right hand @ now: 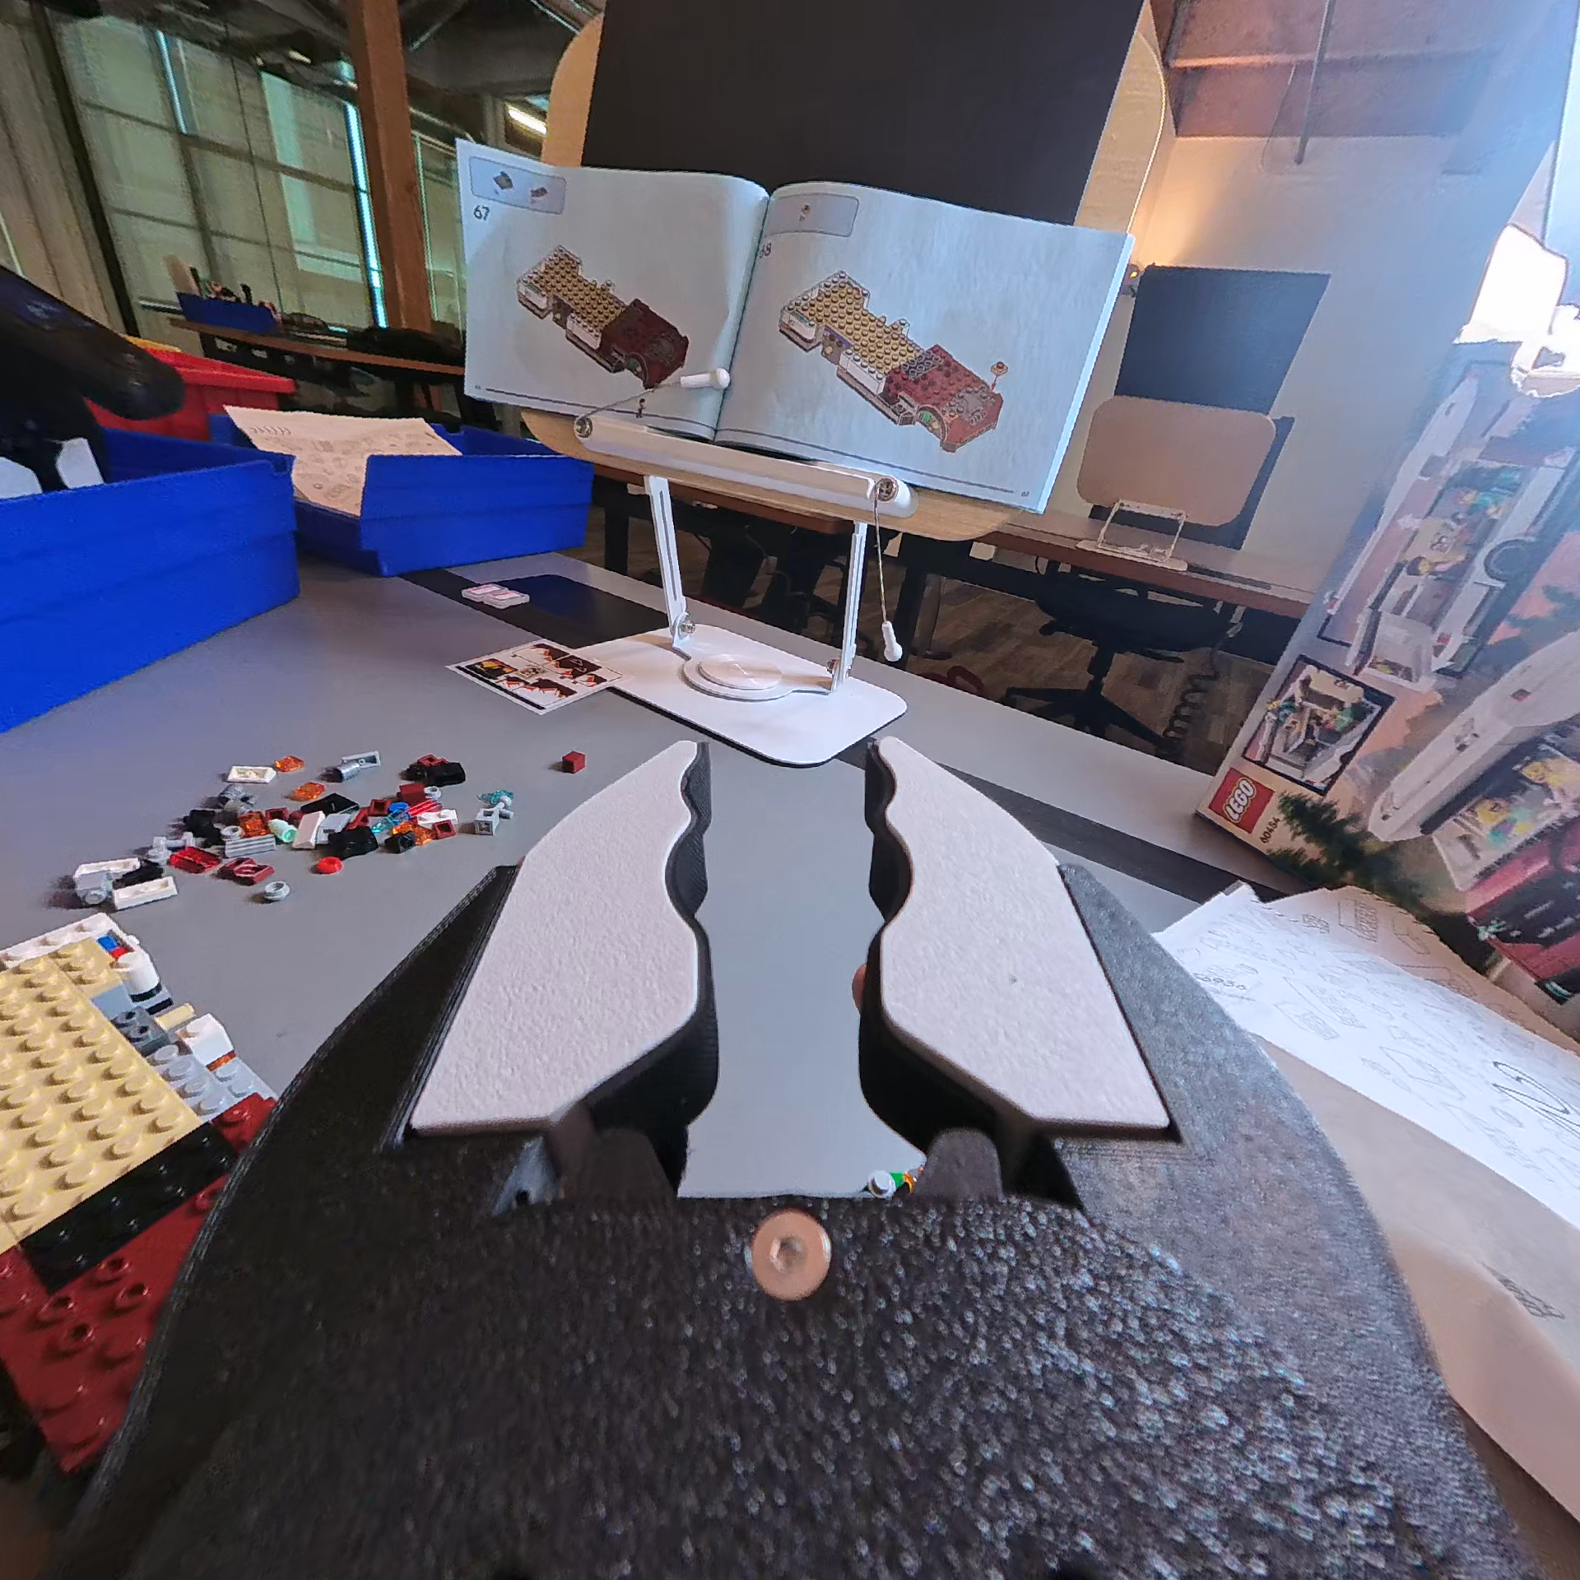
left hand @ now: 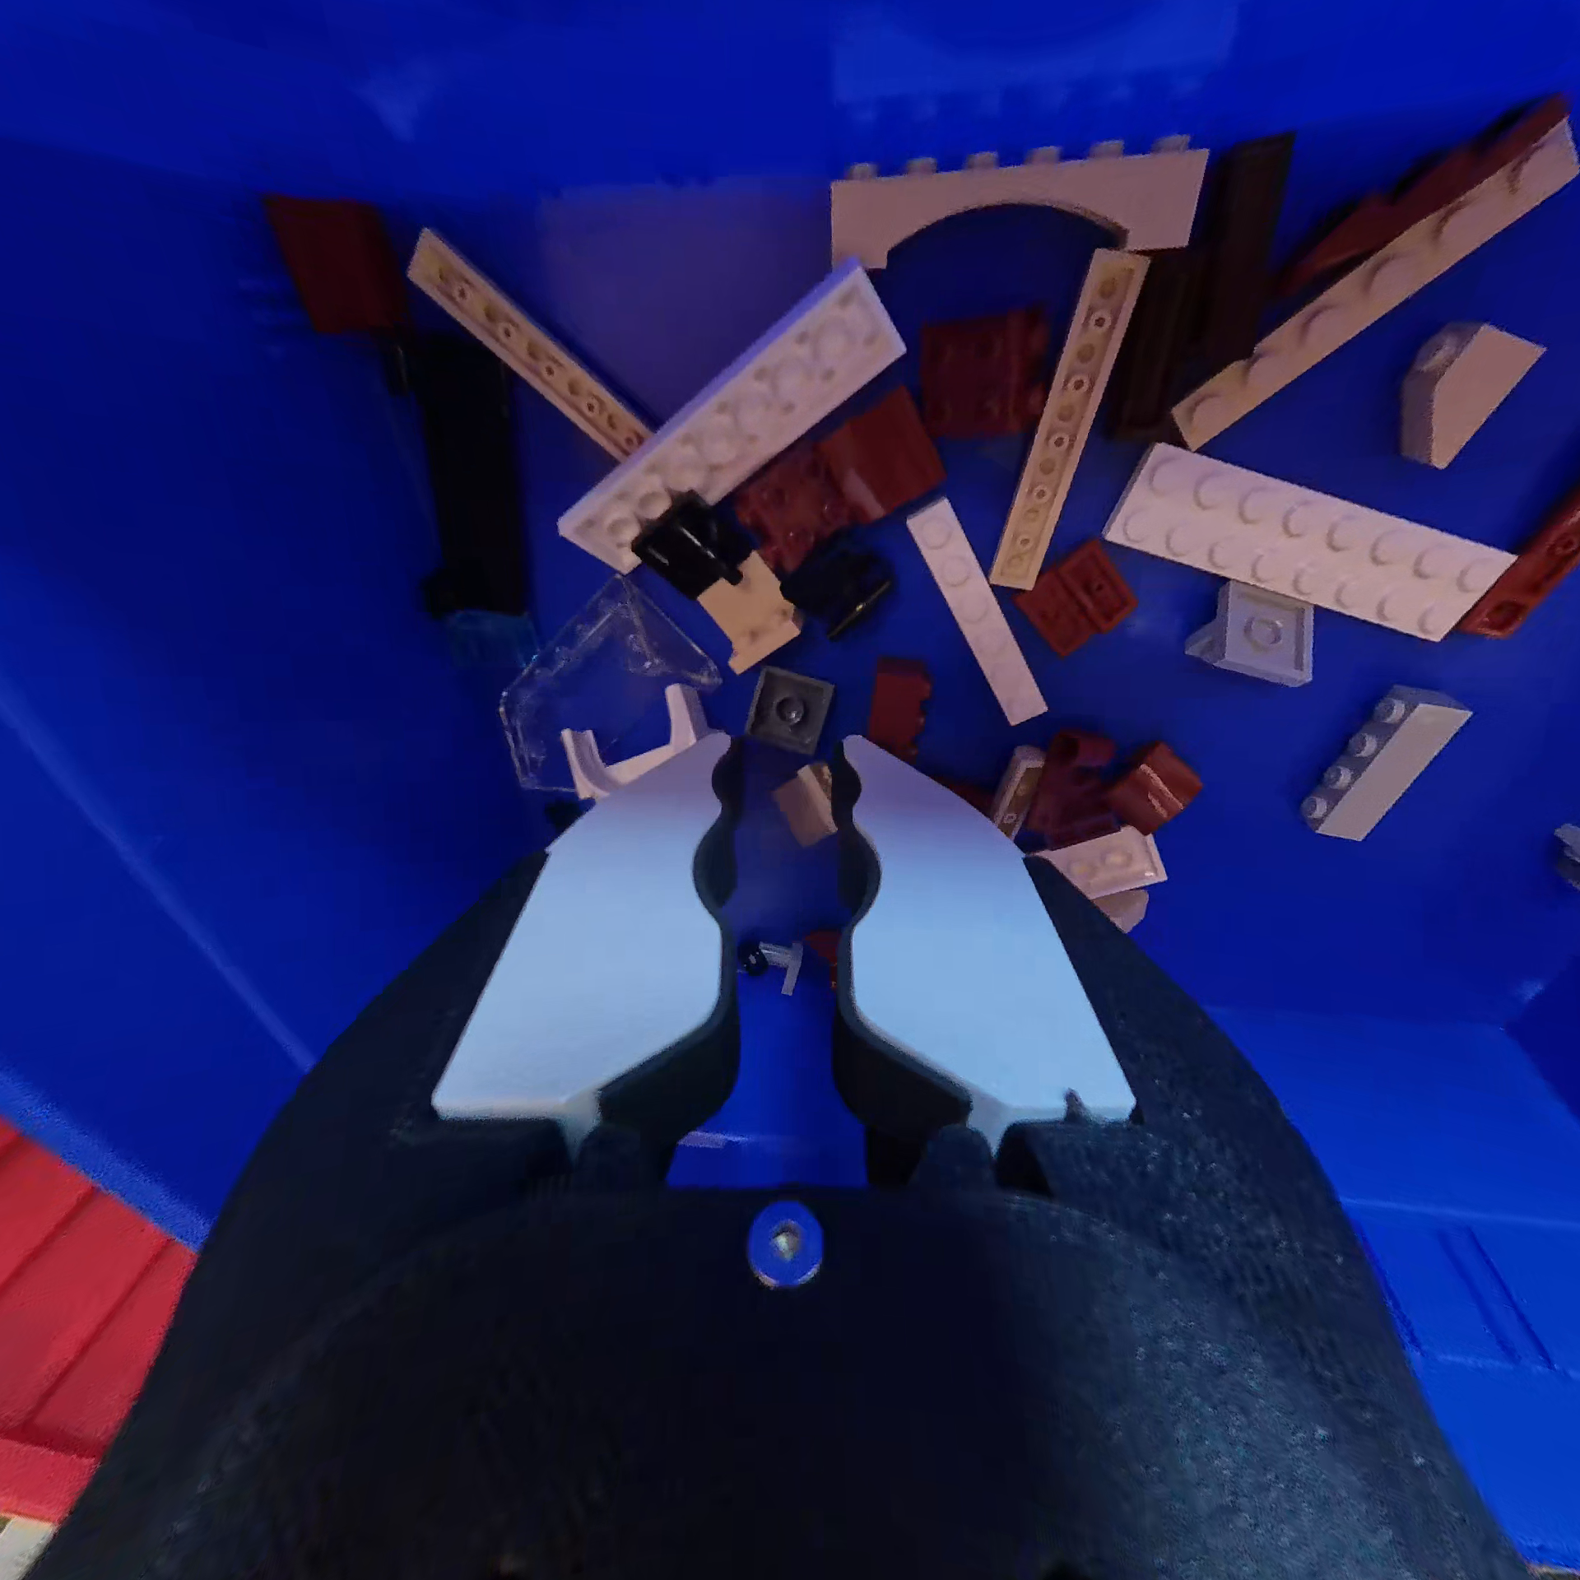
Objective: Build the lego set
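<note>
Lying at frame centre between the parted left gripper [left hand: 787, 752] fingers, a tan brick [left hand: 804, 804] is left ungrasped; the right gripper [right hand: 787, 757] is held spread, empty.

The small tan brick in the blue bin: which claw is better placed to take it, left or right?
Left, probably. The left claw is inside the blue bin, with the small tan brick between its open fingers. The right claw hangs open over the grey table, outside the bin.
</note>
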Demonstrator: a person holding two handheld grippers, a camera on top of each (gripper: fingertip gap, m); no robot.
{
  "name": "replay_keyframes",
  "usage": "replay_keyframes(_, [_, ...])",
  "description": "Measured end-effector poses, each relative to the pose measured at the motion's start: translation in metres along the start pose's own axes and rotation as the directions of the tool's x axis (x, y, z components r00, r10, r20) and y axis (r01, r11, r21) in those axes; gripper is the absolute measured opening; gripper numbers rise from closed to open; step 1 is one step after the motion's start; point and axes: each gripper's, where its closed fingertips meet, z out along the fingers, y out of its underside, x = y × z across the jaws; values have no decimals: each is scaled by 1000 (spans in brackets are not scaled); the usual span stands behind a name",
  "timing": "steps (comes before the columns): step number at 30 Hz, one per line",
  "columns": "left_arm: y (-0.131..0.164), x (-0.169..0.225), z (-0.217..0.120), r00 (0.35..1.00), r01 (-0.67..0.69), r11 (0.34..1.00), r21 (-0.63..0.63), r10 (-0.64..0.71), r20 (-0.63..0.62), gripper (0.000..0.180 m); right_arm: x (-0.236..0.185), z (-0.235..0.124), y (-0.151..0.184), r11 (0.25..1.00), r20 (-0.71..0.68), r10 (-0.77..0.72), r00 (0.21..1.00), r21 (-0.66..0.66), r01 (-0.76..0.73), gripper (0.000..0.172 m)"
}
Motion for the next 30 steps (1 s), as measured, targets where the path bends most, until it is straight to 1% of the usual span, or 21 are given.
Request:
replay_keyframes(6, [-4,1,6,1000,3,999,48,-2,-25,19,0,0,1,1000,2,2,1000,-4,-2,34])
replay_keyframes(9, [-5,0,2,999,20,997,75,-18,-29,19,-1,0,1,1000,3,1,1000,-5,-1,34])
replay_keyframes(10, [-6,0,-4,999,35,994,107,-31,-38,19,-1,0,1,1000,4,1,1000,-4,-1,34])
replay_keyframes(11, [-11,4,-15,996,64,983,174,-52,-75,18,-1,0,0,1000,5,2,1000,-2,-2,34])
replay_keyframes(12, [-21,10,-30,988,108,956,274,-72,-140,18,-1,-1,-1,1000,7,2,1000,1,-2,33])
replay_keyframes(13, [-34,19,-51,974,154,904,398,-72,-213,18,-1,-1,-2,1000,9,4,1000,5,-4,33])
replay_keyframes(14, [-48,30,-77,957,195,828,525,-43,-287,17,-2,-1,-3,1000,13,7,1000,9,-7,33])
replay_keyframes(15, [-61,42,-105,938,232,732,640,6,-347,17,-3,-2,-4,1000,18,10,1000,13,-10,33])
replay_keyframes(17, [-80,67,-162,905,291,516,806,124,-407,18,-7,-2,-6,1000,34,9,999,16,-10,33])
replay_keyframes(18, [-86,83,-190,890,309,408,859,195,-413,17,-9,-2,-6,1000,43,5,999,17,-5,33])
replay_keyframes(20, [-96,121,-240,868,317,200,927,333,-368,17,-14,-2,-8,1000,56,-10,998,21,9,33])
replay_keyframes(22, [-101,157,-281,848,333,12,943,433,-305,17,-19,-3,-10,999,69,-22,997,28,20,33])
replay_keyframes(23, [-103,173,-296,835,353,-65,933,473,-282,17,-21,-4,-12,999,77,-25,997,34,23,33])
replay_keyframes(24, [-105,187,-308,820,375,-132,917,508,-263,16,-24,-4,-13,999,85,-28,996,40,25,33])
replay_keyframes(25, [-107,200,-318,802,404,-185,896,543,-249,16,-26,-5,-15,999,92,-31,995,45,27,33])
replay_keyframes(26, [-110,212,-323,780,435,-220,873,577,-243,17,-29,-6,-17,998,101,-35,994,51,30,33])
replay_keyframes(28, [-119,230,-327,740,491,-259,832,627,-242,16,-35,-8,-20,997,120,-48,992,63,40,33])
replay_keyframes(30, [-129,243,-326,690,555,-264,789,676,-259,16,-43,-10,-25,995,141,-71,987,82,60,32])
